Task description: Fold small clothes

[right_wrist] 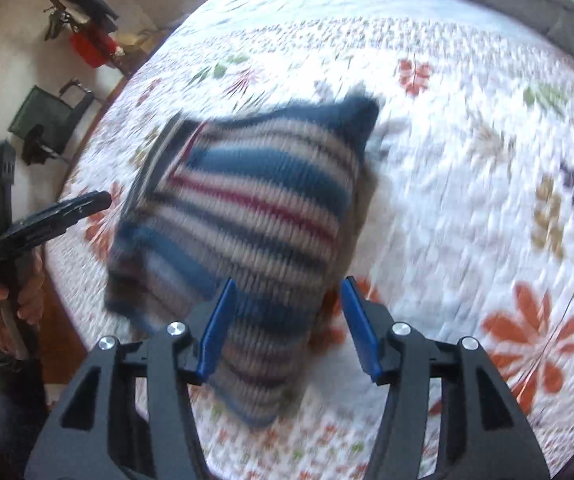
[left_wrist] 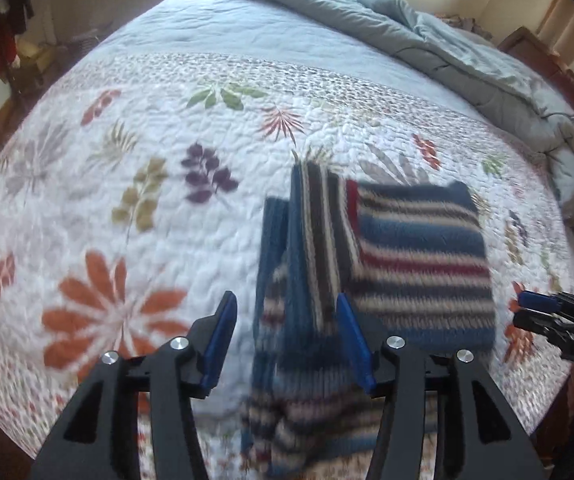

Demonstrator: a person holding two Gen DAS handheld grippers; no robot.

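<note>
Blue-padded fingers on both of our tools stand apart, with nothing pinched between them. On the left gripper (left_wrist: 287,344) the pads sit either side of the near end of the blue, cream, red and dark striped knitted sweater (left_wrist: 415,264), but we see a gap at each pad and no cloth drawn up, so we judge it loose. The right gripper (right_wrist: 287,328) shows the same: its pads straddle the near corner of that garment in its own view, without pressing on it.

The sweater lies on the white quilted bedspread with orange, green and purple leaf prints (left_wrist: 127,208), near the front edge of the bed. It already looks doubled: a squarish striped panel lies flat, and beside it a narrower strip with stripes running the other way, likely a sleeve or turned-in side, rests along its left edge. We take it that the fold sits near the bed's edge so that both tools can reach it from the standing side. Both views are blurred, so finer creases cannot be read.

A rumpled pale blue duvet (left_wrist: 427,24) is pushed to the far side of the bed, probably to leave folding room. Of containers, we make out only a dark mesh basket (right_wrist: 47,120) on the floor beyond the bed; what it holds cannot be told.
</note>
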